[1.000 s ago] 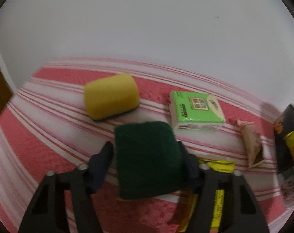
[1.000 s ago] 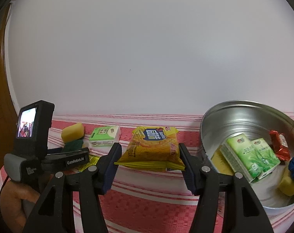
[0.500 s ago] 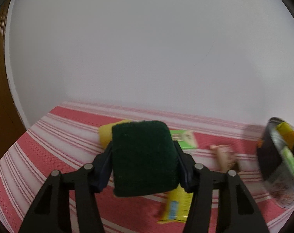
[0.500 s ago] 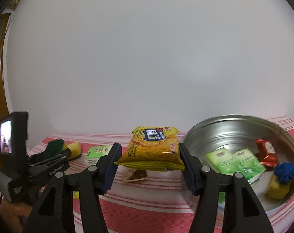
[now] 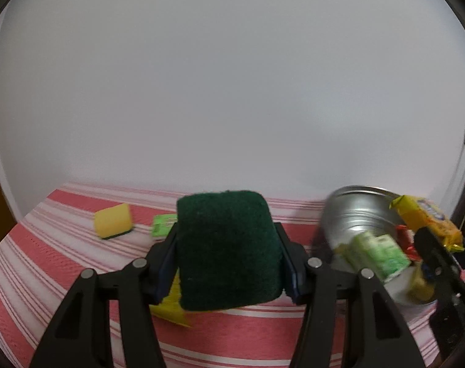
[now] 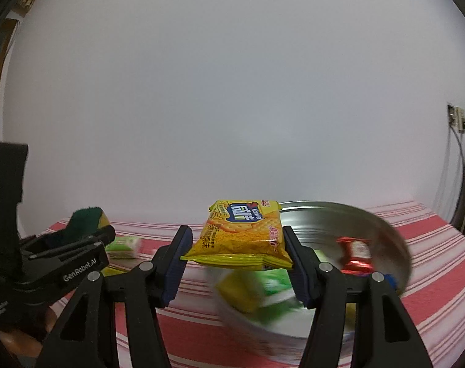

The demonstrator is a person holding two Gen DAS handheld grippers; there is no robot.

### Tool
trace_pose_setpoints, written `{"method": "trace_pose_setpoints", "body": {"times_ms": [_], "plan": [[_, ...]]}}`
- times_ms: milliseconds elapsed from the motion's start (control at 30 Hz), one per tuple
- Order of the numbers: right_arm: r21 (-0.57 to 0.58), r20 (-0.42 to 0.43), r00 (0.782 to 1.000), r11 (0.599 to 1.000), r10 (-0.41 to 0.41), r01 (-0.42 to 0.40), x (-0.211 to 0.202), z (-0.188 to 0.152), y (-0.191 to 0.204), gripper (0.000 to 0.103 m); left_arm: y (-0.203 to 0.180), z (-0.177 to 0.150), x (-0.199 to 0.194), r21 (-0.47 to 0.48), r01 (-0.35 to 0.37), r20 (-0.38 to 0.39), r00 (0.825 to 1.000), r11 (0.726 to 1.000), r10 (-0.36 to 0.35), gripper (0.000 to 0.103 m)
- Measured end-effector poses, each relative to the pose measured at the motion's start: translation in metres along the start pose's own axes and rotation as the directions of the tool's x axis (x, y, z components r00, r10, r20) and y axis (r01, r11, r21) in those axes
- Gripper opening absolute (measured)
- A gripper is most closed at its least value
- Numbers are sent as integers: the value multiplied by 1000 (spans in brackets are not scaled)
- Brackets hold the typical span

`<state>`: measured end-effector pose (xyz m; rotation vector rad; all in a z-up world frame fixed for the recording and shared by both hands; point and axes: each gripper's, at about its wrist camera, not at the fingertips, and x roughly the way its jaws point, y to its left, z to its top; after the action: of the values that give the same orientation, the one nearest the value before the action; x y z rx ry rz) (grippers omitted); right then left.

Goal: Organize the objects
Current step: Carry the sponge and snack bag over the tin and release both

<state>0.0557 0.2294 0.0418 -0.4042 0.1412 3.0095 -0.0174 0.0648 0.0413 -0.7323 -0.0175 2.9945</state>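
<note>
You're clamping green sponge (image 5: 229,251) w/ left gripper (image 5: 227,263), snack bag (image 6: 243,234) w/ right gripper (image 6: 237,263); bowl (image 6: 385,233) partly filling, yellow sponge (image 5: 113,221) & tissue pack (image 5: 162,224) waiting far left.

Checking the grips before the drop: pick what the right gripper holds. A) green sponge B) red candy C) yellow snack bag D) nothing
C: the right gripper is shut on the yellow snack bag, its pads pressing both sides; the green sponge sits in the left gripper.

Striped cloth (image 5: 63,263): sponge (image 5: 112,221), bowl (image 5: 349,211).
</note>
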Motion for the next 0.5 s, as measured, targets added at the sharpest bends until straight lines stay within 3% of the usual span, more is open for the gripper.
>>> {"method": "trace_pose_setpoints", "body": {"times_ms": [333, 500], "plan": [[-3, -37, 992, 993, -117, 117, 15, 6, -76, 61, -84, 0, 9, 45, 85, -46, 996, 995, -83, 57], [18, -94, 987, 991, -130, 132, 32, 5, -110, 61, -119, -3, 23, 68, 120, -72, 991, 990, -115, 57]]}}
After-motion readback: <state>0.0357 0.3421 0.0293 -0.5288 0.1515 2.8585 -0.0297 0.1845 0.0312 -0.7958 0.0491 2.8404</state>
